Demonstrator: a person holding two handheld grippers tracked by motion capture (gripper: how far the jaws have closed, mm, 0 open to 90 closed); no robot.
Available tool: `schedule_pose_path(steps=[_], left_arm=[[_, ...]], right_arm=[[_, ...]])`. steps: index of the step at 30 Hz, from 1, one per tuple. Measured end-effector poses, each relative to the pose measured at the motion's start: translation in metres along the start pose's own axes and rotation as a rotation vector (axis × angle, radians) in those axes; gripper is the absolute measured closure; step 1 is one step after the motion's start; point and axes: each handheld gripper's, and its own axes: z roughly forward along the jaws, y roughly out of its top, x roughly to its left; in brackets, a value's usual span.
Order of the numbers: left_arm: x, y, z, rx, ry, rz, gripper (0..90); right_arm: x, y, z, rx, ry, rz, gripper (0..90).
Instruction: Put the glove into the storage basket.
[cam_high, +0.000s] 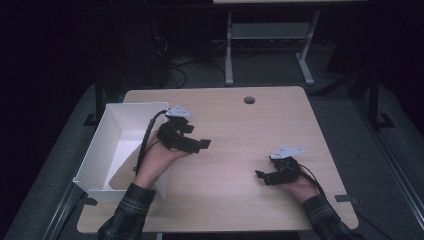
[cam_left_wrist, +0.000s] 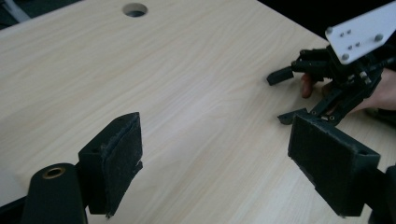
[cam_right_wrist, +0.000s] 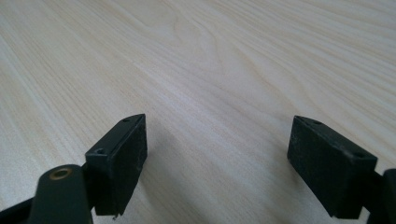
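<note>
At the far left of the high view we are seeing a white bin (cam_high: 116, 131) sitting on the left edge of the wooden table (cam_high: 235, 130), its open top facing up and nothing showing inside it. Just right of the bin, the person's left hand (cam_high: 155, 162) is holding the left gripper (cam_high: 200, 145) over the table near the bin's right wall, with its jaws pointing toward the table's middle and a black cable (cam_high: 148, 132) looping from it across the bin's edge. In the left gripper view the two black jaws are standing wide apart with only bare wood between them, and we are looking past them at a round hole (cam_left_wrist: 135, 9) in the tabletop far ahead.

Moving right, the right hand (cam_high: 300, 186) is holding the right gripper (cam_high: 260, 175) low over the table's right part, well apart from the left one, its jaws pointing leftward and its grey plate (cam_high: 287, 151) on top. In the right gripper view its jaws are also spread wide, gripping nothing, with plain wood grain between them. No task object is given to us, and none is lying on the wood that we are seeing.
</note>
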Motion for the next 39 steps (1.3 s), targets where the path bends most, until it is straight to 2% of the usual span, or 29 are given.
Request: schedule_pose_path(steps=[5, 13, 17, 21, 28, 32, 34, 35, 39], left_arm=[[-0.02, -0.005, 0.027, 0.017, -0.018, 0.033, 17.3], [-0.034, -0.028, 0.066, 0.043, -0.047, 0.073, 17.3], [-0.035, -0.042, 0.079, 0.058, -0.059, 0.078, 17.3], [-0.034, -0.057, 0.091, 0.064, -0.049, 0.1, 17.3], [-0.03, -0.078, 0.105, 0.116, -0.036, 0.122, 17.3], [-0.028, -0.088, 0.112, 0.131, -0.023, 0.116, 17.3], [-0.028, -0.093, 0.116, 0.132, -0.005, 0.118, 17.4], [-0.029, -0.096, 0.116, 0.113, 0.011, 0.13, 17.7], [-0.03, -0.099, 0.117, 0.095, 0.024, 0.161, 17.9]], right_arm=[[0.0, 0.0, 0.0, -0.001, 0.002, -0.002, 19.5], [0.0, 0.0, 0.0, 0.001, 0.003, 0.002, 19.5], [0.0, 0.0, 0.0, 0.001, 0.003, 0.002, 19.5], [0.0, 0.0, 0.0, 0.0, 0.002, -0.002, 19.5], [0.0, 0.0, 0.0, 0.001, 0.003, 0.001, 19.5], [0.0, 0.0, 0.0, 0.001, 0.003, 0.002, 19.5], [0.0, 0.0, 0.0, 0.0, 0.003, 0.001, 19.5], [0.001, 0.0, 0.0, 0.0, 0.003, 0.001, 19.6], [0.001, 0.0, 0.0, 0.0, 0.004, 0.0, 19.6]])
